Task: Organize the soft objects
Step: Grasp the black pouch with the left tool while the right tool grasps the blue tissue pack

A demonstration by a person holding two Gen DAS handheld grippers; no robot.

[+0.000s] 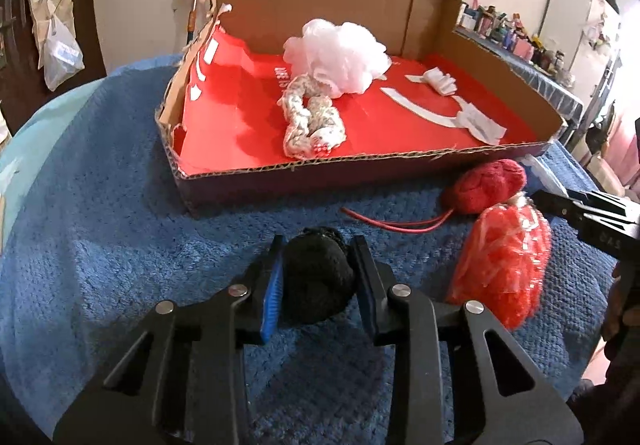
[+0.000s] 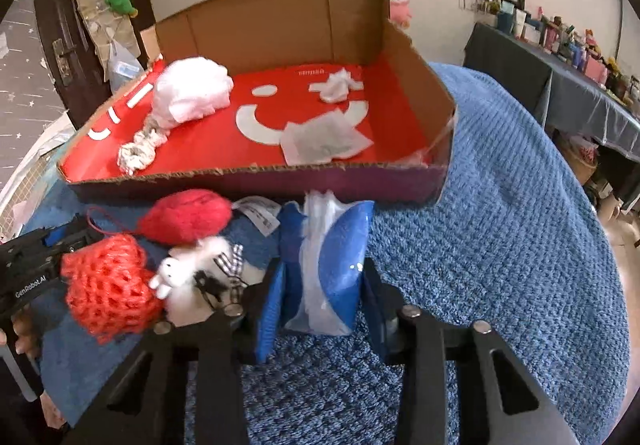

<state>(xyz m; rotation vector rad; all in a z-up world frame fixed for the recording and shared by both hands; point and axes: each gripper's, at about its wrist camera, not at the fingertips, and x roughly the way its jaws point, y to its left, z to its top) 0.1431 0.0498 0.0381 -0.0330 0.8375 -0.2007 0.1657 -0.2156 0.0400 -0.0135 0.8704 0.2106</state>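
In the left wrist view my left gripper point(image 1: 318, 245) is shut on a black knitted ball point(image 1: 316, 285) that rests on the blue towel point(image 1: 100, 213). In the right wrist view my right gripper point(image 2: 324, 265) is shut on a blue soft item in clear plastic wrap point(image 2: 332, 269), just in front of the cardboard box point(image 2: 260, 181). The red-lined box point(image 1: 248, 175) holds a white mesh pouf point(image 1: 340, 53) and a braided white cloth ring point(image 1: 312, 121). A red fuzzy ball point(image 1: 484, 185), a red net bundle point(image 1: 504, 269) and a small white plush animal point(image 2: 192, 273) lie on the towel between the grippers.
White tissue pieces point(image 2: 324, 141) lie in the right half of the box. A dark-draped table with many small items point(image 2: 580, 77) stands at the far right. A door with hanging bags point(image 2: 80, 25) is at the back left. Bare towel point(image 2: 500, 205) stretches to the right.
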